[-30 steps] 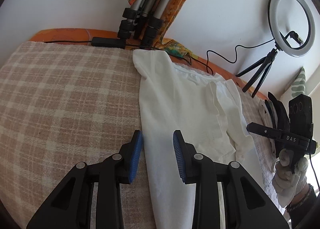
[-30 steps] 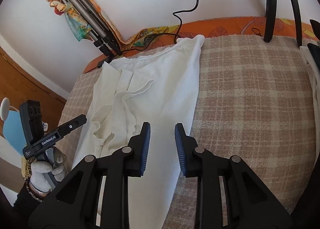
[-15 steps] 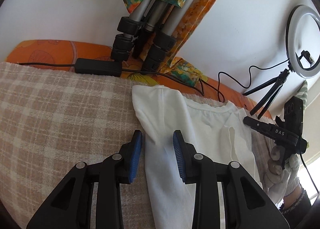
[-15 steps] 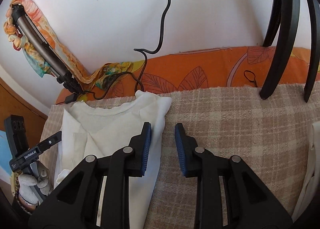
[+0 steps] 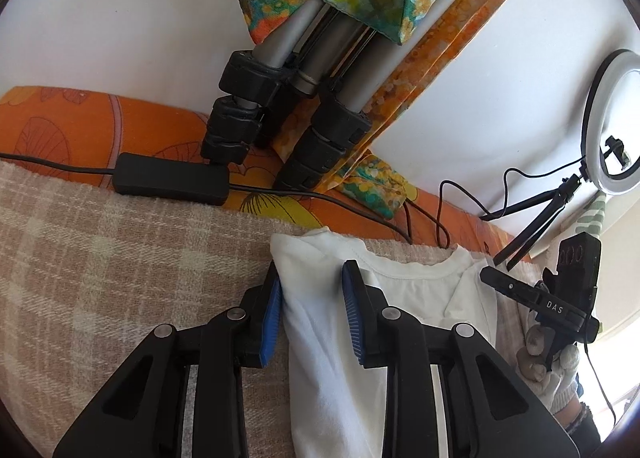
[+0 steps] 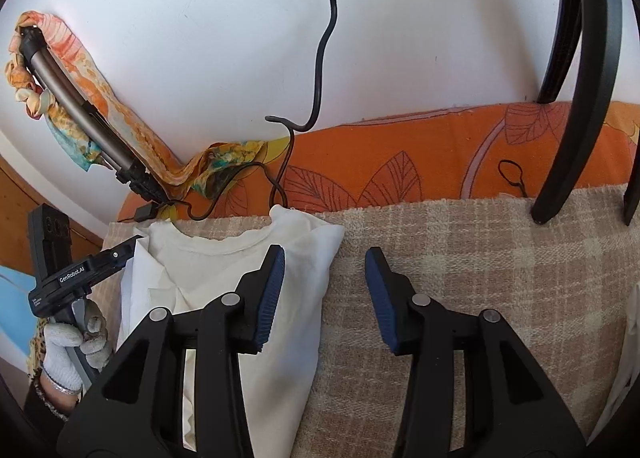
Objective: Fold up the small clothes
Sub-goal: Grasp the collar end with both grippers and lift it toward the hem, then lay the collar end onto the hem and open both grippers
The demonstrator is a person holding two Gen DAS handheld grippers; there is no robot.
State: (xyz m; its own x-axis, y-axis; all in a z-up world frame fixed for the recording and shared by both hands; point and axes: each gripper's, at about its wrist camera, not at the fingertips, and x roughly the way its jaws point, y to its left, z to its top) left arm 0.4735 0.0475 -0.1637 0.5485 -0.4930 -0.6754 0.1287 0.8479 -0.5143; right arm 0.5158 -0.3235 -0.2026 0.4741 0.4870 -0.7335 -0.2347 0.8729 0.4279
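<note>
Plaid blanket (image 5: 120, 258) carries the limp white T-shirt (image 5: 320, 338) at its far edge (best pinched at shoulders), left gripper (image 5: 310, 318) closing around one shoulder, right gripper (image 6: 324, 298) opening, still unclamped.

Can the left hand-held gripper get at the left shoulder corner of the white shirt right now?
Probably yes. The left hand-held gripper already straddles that corner of the white shirt, its jaws closing with the cloth between them. Nothing lies in the way on the plaid blanket.

White wall (image 5: 120, 18) behind orange leaf-print cushion (image 6: 400, 162), ring light (image 5: 610, 114) at right.
</note>
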